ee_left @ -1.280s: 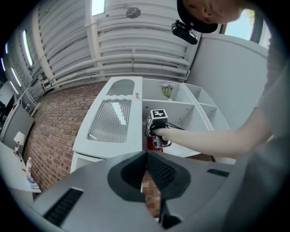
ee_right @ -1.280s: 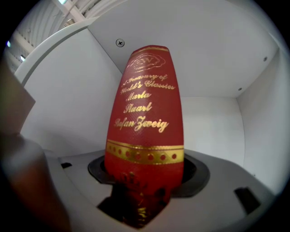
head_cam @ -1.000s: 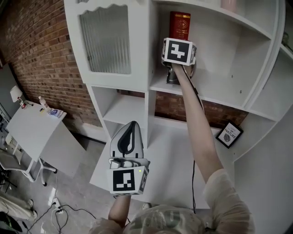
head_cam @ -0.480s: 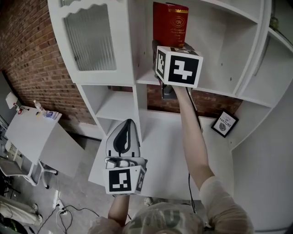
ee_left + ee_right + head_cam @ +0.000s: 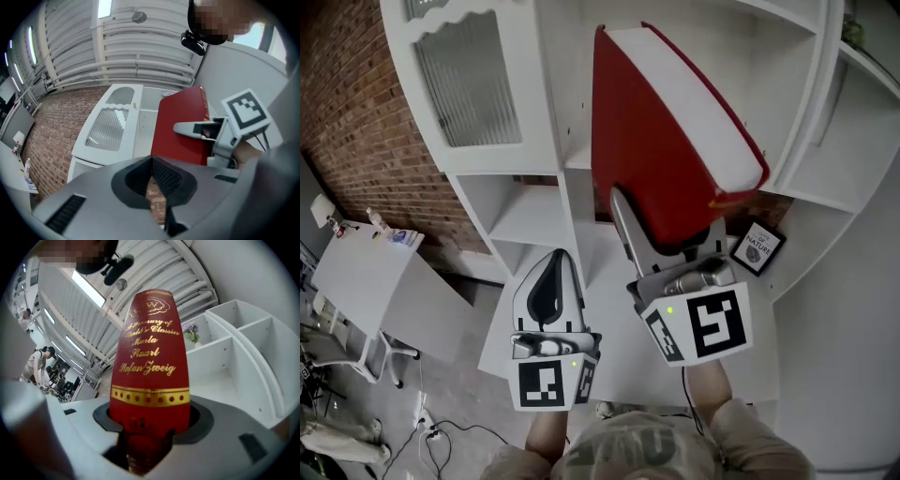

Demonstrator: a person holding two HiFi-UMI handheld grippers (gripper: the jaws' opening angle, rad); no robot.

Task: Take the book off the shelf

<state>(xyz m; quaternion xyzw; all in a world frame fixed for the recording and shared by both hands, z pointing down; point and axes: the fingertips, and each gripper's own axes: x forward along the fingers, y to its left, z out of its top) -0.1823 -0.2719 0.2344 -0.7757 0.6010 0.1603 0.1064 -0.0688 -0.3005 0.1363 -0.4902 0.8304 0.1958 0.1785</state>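
Observation:
A thick red book (image 5: 666,141) with gold lettering on its spine (image 5: 150,357) is out of the white shelf unit (image 5: 567,112) and held in the air in front of it. My right gripper (image 5: 667,236) is shut on the book's lower end, with the spine wedged between the pads (image 5: 149,423). The book tilts up and away toward the shelves. My left gripper (image 5: 553,279) hangs lower left of it, shut and holding nothing (image 5: 152,161). From the left gripper view the book (image 5: 180,126) and the right gripper (image 5: 202,129) show to the right.
The shelf unit has a ribbed-glass door (image 5: 459,80) at upper left and open compartments (image 5: 525,216) below. A small framed picture (image 5: 757,249) leans on a lower shelf at right. A white desk (image 5: 366,272) stands by the brick wall at left, with cables on the floor (image 5: 431,433).
My right gripper has pulled the red book out of the upper shelf, down and toward me, so the book now fills the middle of the head view. The left gripper has stayed put.

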